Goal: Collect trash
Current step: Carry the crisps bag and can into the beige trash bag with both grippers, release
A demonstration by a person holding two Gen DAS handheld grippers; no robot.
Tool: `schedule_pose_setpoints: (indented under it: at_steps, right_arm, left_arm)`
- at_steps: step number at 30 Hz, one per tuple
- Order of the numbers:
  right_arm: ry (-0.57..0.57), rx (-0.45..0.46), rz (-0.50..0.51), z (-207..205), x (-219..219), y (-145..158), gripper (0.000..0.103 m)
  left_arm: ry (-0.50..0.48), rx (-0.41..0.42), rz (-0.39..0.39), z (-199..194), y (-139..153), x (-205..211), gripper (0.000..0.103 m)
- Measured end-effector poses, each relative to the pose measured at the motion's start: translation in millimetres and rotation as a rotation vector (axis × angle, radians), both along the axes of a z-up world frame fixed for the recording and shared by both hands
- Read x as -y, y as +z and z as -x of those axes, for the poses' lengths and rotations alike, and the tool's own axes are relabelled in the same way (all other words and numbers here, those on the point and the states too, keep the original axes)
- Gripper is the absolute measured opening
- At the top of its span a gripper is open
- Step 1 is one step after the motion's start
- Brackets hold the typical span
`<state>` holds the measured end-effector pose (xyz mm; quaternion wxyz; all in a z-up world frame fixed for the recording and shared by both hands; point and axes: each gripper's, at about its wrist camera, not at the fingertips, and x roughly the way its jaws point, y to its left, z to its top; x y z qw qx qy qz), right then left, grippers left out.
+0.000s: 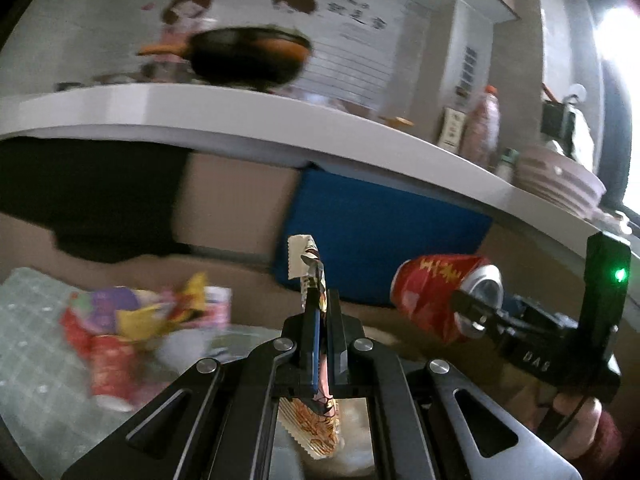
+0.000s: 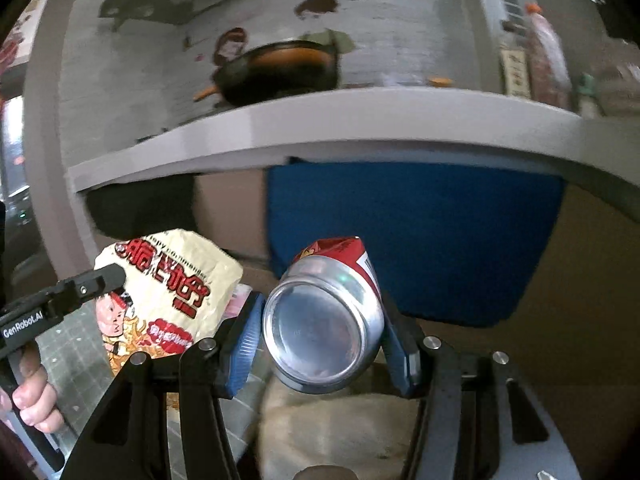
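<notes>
My left gripper (image 1: 322, 312) is shut on a cream and orange snack wrapper (image 1: 310, 264), seen edge-on and held upright in the air. The wrapper's printed face shows in the right wrist view (image 2: 172, 292), with the left gripper (image 2: 108, 276) at its left edge. My right gripper (image 2: 320, 320) is shut on a crushed red drink can (image 2: 324, 320), its silver base toward the camera. The can also shows in the left wrist view (image 1: 440, 296), held by the right gripper (image 1: 476, 308), to the right of the wrapper.
More wrappers and a red can lie in a pile (image 1: 132, 320) on a clear gridded mat (image 1: 32, 340) at lower left. A grey counter (image 1: 240, 112) with a black wok (image 1: 248, 56), bottles and bowls runs behind. A blue box (image 2: 412, 236) stands under it.
</notes>
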<state>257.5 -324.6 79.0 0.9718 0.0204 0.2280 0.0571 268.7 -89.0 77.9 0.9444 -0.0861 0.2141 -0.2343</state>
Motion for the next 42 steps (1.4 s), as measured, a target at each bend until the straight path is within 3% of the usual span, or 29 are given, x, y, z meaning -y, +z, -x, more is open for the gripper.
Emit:
schedule_pose_setpoints:
  at_steps: [3, 7, 13, 19, 28, 33, 36, 41, 42]
  right_arm:
    - [-0.026, -0.027, -0.019, -3.6, 26.5, -14.8, 0.052]
    - [-0.041, -0.108, -0.05, -16.0, 50.8, -49.0, 0.052]
    - [-0.02, -0.301, -0.119, -55.1, 61.6, -123.9, 0.052]
    - [0.01, -0.418, -0.081, -86.7, 52.1, -168.7, 0.052]
    - [-0.017, -0.502, -0.022, -101.2, 55.9, -180.2, 0.052]
    - [-0.055, -0.463, -0.037, -90.8, 63.8, -171.4, 0.054]
    - [-0.074, -0.426, -0.015, -88.1, 60.2, -163.2, 0.054]
    - [-0.071, -0.325, -0.043, -79.0, 56.0, -138.4, 0.064]
    - [-0.074, -0.302, -0.052, -76.8, 57.2, -133.4, 0.066]
  left_arm:
    - [-0.061, -0.023, 0.027, -16.6, -12.8, 28.0, 0.002]
    - [-0.114, -0.116, 0.022, -48.9, -51.6, 62.0, 0.002]
    - [-0.095, -0.253, -0.108, -97.1, -124.7, 100.8, 0.002]
    - [-0.115, -0.291, -0.188, -109.8, -153.0, 108.5, 0.002]
    - [-0.159, -0.348, -0.181, -117.1, -168.0, 125.7, 0.002]
    - [-0.166, -0.346, -0.209, -121.1, -176.0, 131.2, 0.002]
    - [-0.155, -0.353, -0.176, -125.1, -174.8, 128.0, 0.006]
    - [-0.146, -0.34, -0.093, -129.6, -156.8, 113.0, 0.035]
    - [-0.14, -0.334, -0.078, -128.9, -152.8, 108.9, 0.037]
